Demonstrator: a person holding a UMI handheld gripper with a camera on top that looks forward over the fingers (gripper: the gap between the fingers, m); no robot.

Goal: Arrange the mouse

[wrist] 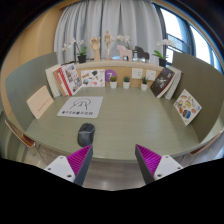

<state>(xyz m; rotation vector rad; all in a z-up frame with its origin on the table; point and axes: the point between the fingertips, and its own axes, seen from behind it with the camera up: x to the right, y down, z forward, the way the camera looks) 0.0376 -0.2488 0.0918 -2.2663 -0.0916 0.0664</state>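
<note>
Seemingly a home study: curtained window [108,17], propped books [68,78], figurines [95,46], table [130,125].

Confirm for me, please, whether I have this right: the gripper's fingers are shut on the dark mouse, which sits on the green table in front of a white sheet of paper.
Not quite. In the gripper view, the gripper is open and holds nothing; the dark mouse rests on the green table ahead of the fingers. It does sit in front of the white sheet of paper.
</note>
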